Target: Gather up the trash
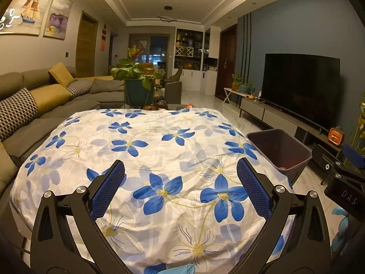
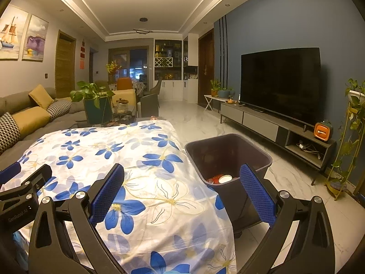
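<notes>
Both grippers are spread wide with nothing held: the left gripper [image 1: 180, 180] hangs over the middle of the cloth [image 1: 141, 155], and the right gripper [image 2: 182, 182] is aimed lower centre of its frame, half over the cloth edge, half over the bin [image 2: 228, 157].

Trash-wise, the only stuff seen is already down in the bin: a white lid-like disc [image 2: 225, 178] and some red bits [image 2: 213, 180] at the bottom, just left of the right finger. No loose trash can be made out on the cloth in either view, so the job looks pretty much wrapped up, or the next piece is out of frame.

If more is to be found, a sweep should be done first. The far edge of the cloth and the floor by the bin are the spots worth checking, since clutter is glimpsed past the far edge but can't be identified. Jaws are best kept wide until something is lined up between the pads, and the cloth shouldn't be pinched along with it, as it's wrinkly.
</notes>
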